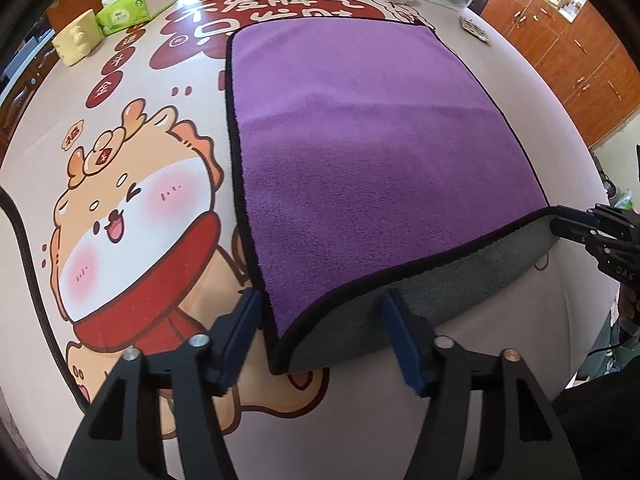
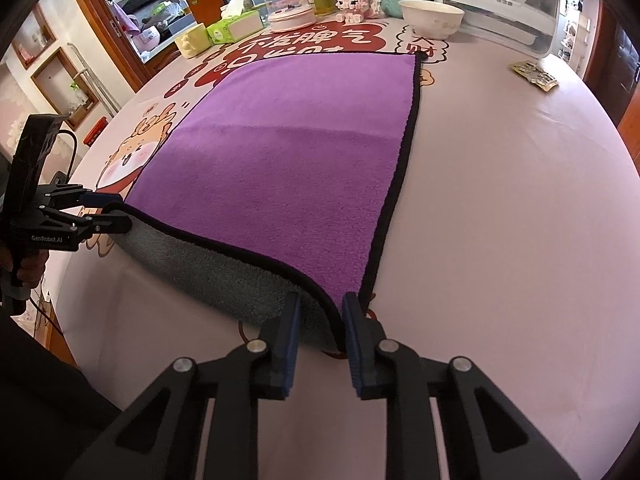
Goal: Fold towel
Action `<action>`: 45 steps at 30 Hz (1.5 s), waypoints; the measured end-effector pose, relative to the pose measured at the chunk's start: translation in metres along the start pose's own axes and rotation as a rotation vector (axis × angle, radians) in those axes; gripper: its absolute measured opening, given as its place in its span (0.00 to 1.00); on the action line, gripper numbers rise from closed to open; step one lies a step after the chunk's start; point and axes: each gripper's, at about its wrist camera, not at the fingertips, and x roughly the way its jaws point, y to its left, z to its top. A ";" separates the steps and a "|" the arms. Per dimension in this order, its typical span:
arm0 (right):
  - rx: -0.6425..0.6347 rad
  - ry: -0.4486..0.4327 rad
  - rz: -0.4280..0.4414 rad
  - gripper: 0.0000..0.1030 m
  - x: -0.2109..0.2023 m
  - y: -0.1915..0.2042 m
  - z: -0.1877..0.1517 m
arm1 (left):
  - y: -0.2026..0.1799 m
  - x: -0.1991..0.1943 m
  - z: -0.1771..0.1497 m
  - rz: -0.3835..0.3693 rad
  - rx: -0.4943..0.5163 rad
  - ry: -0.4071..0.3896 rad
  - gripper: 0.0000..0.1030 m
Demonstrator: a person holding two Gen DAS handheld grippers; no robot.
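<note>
A round table under a pale cloth (image 2: 500,200) printed with a cartoon dragon and red Chinese characters fills both views, with wooden cabinets behind it. The left gripper (image 1: 320,344) has its blue-padded jaws spread wide on either side of the near left corner of the towel (image 1: 360,152); the left pad sits just beside the black hem, and the right pad stands off under the raised near edge, so nothing is pinched there. The right gripper (image 2: 320,340) has its jaws drawn closer together around the near right corner, the black hem running down between the pads; whether they actually press the cloth cannot be told from its own view. In the left wrist view the right gripper (image 1: 560,224) appears at the far end of the near edge with its tips at the hem. The towel's purple face lies flat across the table, while the near edge is lifted, showing the grey underside (image 2: 224,272). Beyond the far edge stand a white bowl (image 2: 431,18), a pink block figure (image 2: 354,0), a pink lidded container (image 2: 286,0), a green tissue pack (image 2: 234,26) and a pale yellow cup (image 2: 192,42); a small packet (image 2: 534,75) lies well apart to the right.
</note>
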 end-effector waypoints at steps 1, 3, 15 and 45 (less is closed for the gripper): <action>0.000 -0.002 -0.002 0.17 0.000 0.000 0.000 | 0.001 0.000 0.000 0.003 -0.006 -0.001 0.52; -0.001 -0.004 -0.006 0.15 0.000 0.000 0.000 | 0.005 -0.002 0.000 0.007 -0.014 -0.002 0.45; -0.010 -0.014 -0.009 0.09 -0.001 0.002 -0.001 | 0.007 -0.002 -0.004 -0.022 -0.057 -0.010 0.14; -0.029 -0.033 -0.018 0.04 -0.012 0.004 0.010 | 0.013 -0.020 -0.007 -0.012 -0.099 -0.057 0.06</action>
